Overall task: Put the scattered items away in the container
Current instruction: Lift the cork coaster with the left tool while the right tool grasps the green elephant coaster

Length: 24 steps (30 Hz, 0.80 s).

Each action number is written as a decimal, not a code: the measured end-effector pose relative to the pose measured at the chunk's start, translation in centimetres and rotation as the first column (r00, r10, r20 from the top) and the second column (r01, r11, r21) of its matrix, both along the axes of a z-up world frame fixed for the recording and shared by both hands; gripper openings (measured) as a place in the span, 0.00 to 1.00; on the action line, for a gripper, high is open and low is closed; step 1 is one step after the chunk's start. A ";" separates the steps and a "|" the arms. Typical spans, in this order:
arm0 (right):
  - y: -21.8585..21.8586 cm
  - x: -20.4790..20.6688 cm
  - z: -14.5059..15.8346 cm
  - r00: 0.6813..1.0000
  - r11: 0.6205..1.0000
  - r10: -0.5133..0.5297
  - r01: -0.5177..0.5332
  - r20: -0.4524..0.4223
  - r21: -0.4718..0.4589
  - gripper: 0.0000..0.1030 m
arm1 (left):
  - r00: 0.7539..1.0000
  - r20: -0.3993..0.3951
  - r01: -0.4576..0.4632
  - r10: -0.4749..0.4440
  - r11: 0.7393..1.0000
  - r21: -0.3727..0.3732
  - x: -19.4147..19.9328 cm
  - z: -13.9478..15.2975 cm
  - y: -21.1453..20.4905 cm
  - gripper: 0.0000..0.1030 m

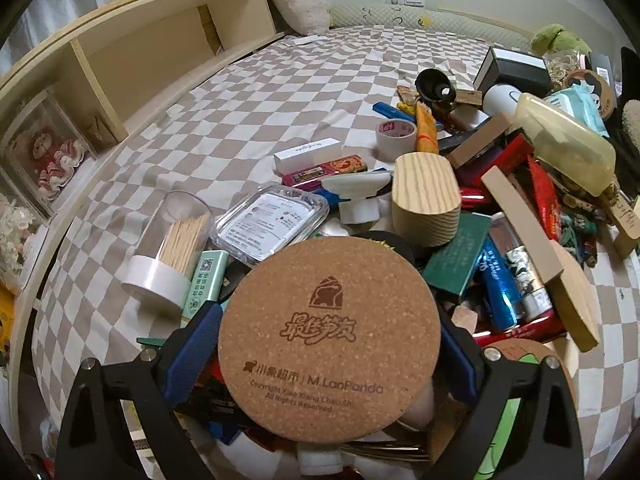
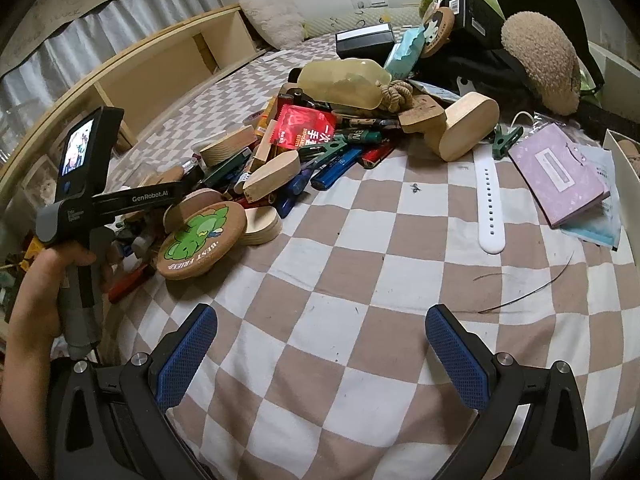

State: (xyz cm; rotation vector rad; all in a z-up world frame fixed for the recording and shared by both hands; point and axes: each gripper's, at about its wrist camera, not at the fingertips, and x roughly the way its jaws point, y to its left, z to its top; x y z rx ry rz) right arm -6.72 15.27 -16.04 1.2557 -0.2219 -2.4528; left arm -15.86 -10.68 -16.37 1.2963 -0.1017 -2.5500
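My left gripper (image 1: 330,344) is shut on a round cork coaster (image 1: 330,336) with a brown logo, held flat above the near end of a pile of scattered items (image 1: 500,208). The left gripper body also shows in the right wrist view (image 2: 120,200), held by a hand at the left. My right gripper (image 2: 320,336) is open and empty above bare checkered bedsheet (image 2: 360,280). A second cork coaster with a green print (image 2: 200,238) leans on the pile's near edge. A white box edge (image 2: 622,176), perhaps the container, sits at the far right.
A toothpick jar (image 1: 172,252), clear plastic box (image 1: 272,224), tape roll (image 1: 396,138) and wooden blocks (image 1: 426,200) lie around. A white watch strap (image 2: 490,204), purple booklet (image 2: 560,174) and plush hat (image 2: 540,60) lie right. A wooden shelf (image 1: 120,60) runs along the left.
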 end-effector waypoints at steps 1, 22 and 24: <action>0.0 0.0 0.0 1.000 1.000 -0.001 0.001 0.000 0.001 1.00 | 1.000 -0.004 0.003 -0.003 1.000 0.003 0.0 0.1 0.1 0.95; -7.1 0.0 1.1 0.990 0.990 0.105 -0.096 -0.089 0.102 1.00 | 0.986 -0.144 -0.056 0.084 0.981 0.187 1.8 2.6 -2.8 0.95; -7.4 -0.6 1.2 0.991 0.993 0.095 -0.088 -0.089 0.080 1.00 | 0.984 -0.149 -0.063 0.093 0.978 0.200 1.9 2.7 -3.1 0.95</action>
